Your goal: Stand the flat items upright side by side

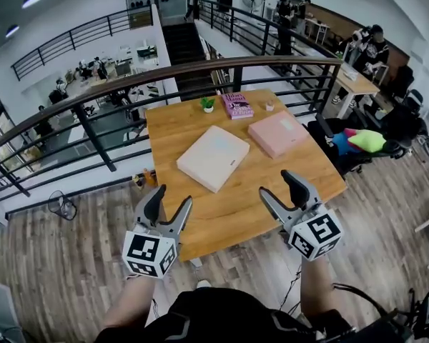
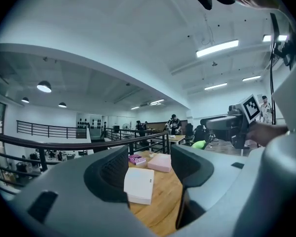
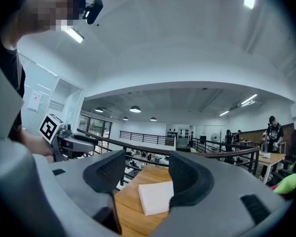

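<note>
On the wooden table [image 1: 229,209] three flat items lie down. A cream box [image 1: 213,156] is nearest me, a pink box [image 1: 277,133] sits to its right, and a purple book [image 1: 237,105] lies at the far edge. My left gripper [image 1: 170,199] hovers open over the table's near left corner, my right gripper [image 1: 279,186] open over its near edge; neither touches anything. The left gripper view looks between empty jaws at the cream box [image 2: 139,185], pink box [image 2: 160,162] and book [image 2: 136,159]. The right gripper view shows the cream box [image 3: 156,197] beyond empty jaws.
A small potted plant [image 1: 207,104] and a little cup [image 1: 269,106] stand at the table's far edge. A black railing [image 1: 200,70] runs behind the table over an open drop. A chair with a green cushion [image 1: 367,140] stands to the right. People are far off.
</note>
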